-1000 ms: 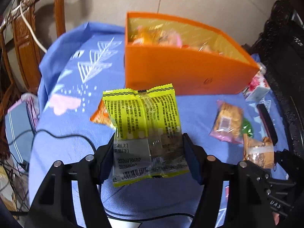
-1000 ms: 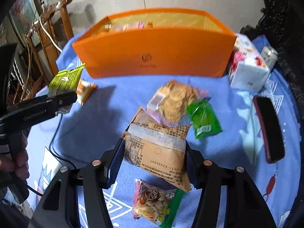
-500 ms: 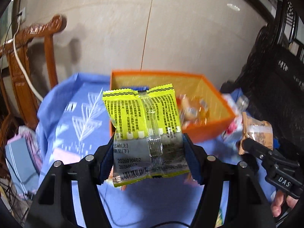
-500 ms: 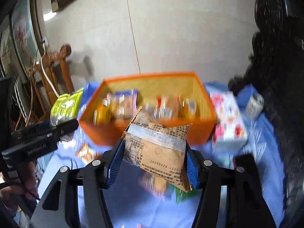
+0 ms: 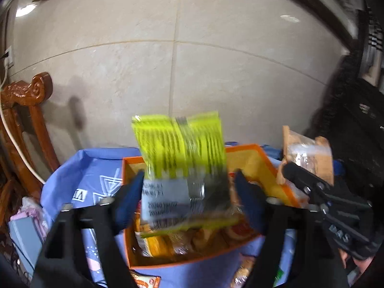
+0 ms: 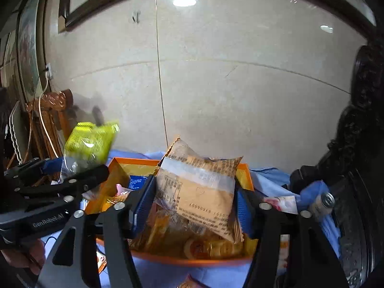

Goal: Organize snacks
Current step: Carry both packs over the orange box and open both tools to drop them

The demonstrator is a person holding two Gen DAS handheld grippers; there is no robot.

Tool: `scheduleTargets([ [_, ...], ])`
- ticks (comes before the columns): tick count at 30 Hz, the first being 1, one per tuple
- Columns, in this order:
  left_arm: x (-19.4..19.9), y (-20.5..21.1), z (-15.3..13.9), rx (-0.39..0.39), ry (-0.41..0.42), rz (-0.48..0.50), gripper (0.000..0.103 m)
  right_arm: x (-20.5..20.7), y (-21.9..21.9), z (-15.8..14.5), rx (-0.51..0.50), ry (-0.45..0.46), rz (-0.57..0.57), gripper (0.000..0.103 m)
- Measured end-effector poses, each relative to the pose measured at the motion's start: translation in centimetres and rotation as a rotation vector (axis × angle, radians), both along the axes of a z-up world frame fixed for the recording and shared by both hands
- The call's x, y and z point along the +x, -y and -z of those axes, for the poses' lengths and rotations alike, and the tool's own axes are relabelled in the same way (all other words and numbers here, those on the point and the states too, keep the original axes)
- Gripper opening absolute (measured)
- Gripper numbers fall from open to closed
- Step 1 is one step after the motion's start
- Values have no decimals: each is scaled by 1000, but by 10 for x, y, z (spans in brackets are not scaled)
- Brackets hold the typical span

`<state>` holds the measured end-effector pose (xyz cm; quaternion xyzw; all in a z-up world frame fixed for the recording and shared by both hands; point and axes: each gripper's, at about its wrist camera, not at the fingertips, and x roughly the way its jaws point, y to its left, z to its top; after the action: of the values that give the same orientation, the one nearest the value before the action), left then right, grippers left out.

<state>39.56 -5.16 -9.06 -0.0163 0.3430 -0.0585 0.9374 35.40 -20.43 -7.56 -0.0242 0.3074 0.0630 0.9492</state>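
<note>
A yellow snack packet (image 5: pixel 182 148) hangs blurred between the fingers of my left gripper (image 5: pixel 188 184), above the left part of the orange box (image 5: pixel 264 158). The left jaws are opening and the pads stand clear of the packet's sides. In the right wrist view a brown snack packet (image 6: pixel 199 192) sits tilted between the fingers of my right gripper (image 6: pixel 194 187), over the orange box (image 6: pixel 134 162). These jaws are opening too, with thin gaps beside the packet. Several wrapped snacks lie inside the box. Each view shows the other gripper and its packet at the side.
The box stands on a blue patterned cloth (image 5: pixel 91 168). A carved wooden chair (image 5: pixel 26 120) is at the left and dark carved furniture (image 6: pixel 360 144) at the right. A metal can (image 6: pixel 324 199) stands right of the box. A loose snack (image 5: pixel 144 282) lies in front.
Both grippers rose from the cloth and came over the orange box. Their jaws have widened, the yellow packet has gone blurred and the brown packet has tipped.
</note>
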Motion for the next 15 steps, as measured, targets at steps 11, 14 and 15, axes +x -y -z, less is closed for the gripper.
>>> scheduleTargets([
  [11,-4,-15,14,7,-59,-51,99,-21,12,7,-13,-7,37,87],
  [14,-25,-15,19,15,-60,-36,99,-36,18,15,-17,-33,41,87],
  [15,-32,-16,23,19,-60,-35,99,-42,20,18,-16,-39,46,87],
])
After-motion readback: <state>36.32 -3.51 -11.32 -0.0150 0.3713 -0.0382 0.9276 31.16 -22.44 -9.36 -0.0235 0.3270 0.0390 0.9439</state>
